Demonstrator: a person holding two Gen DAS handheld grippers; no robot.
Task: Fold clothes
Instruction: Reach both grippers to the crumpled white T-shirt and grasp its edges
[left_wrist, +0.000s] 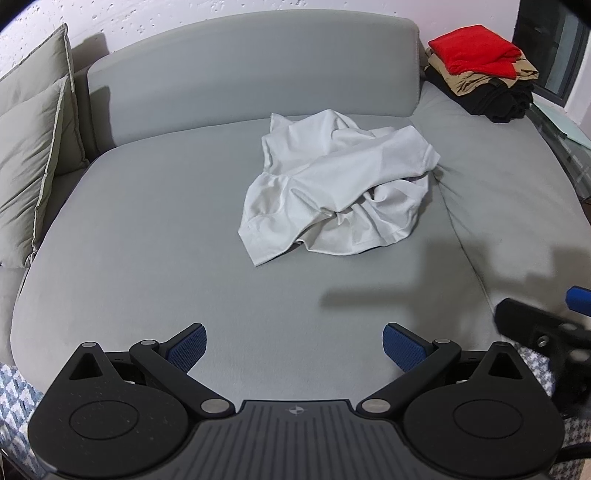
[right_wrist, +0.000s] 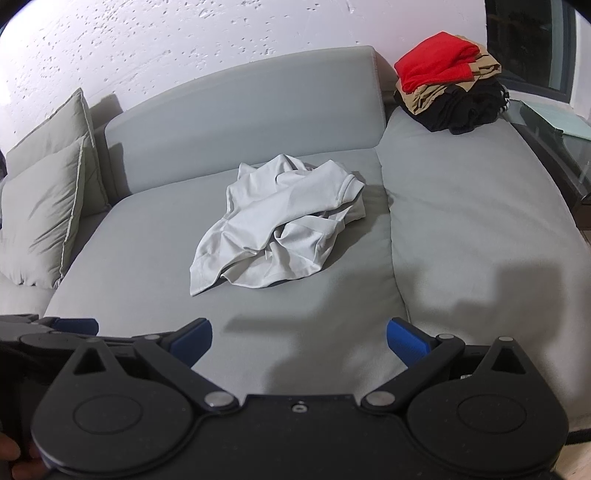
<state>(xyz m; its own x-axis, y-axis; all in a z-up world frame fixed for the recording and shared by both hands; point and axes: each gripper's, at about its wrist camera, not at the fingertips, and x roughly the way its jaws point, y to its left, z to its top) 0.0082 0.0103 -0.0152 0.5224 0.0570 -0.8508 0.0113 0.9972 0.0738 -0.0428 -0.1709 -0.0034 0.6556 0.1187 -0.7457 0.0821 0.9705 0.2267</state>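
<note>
White crumpled cotton garment (left_wrist: 338, 184) heaped mid grey sofa seat (left_wrist: 147, 258), nearer backrest. Left tool (left_wrist: 293, 347) and right tool (right_wrist: 299, 341) spread, empty, over front edge. Judgement: pinch hem corners, spread flat before folding.

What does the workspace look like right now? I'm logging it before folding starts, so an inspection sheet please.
Surface: grey sofa seat, smooth, split by a seam on the right.
Job's things: white shirt crumpled in a heap mid-seat, not yet folded.
Clutter: stack of folded clothes, red on top, at the far right corner; two cushions at the left.
Grippers: left tongs and right tongs both open, empty, short of the shirt.
Cables: nothing seen.
Surroundings: white rough wall; dark window at the right.
</note>
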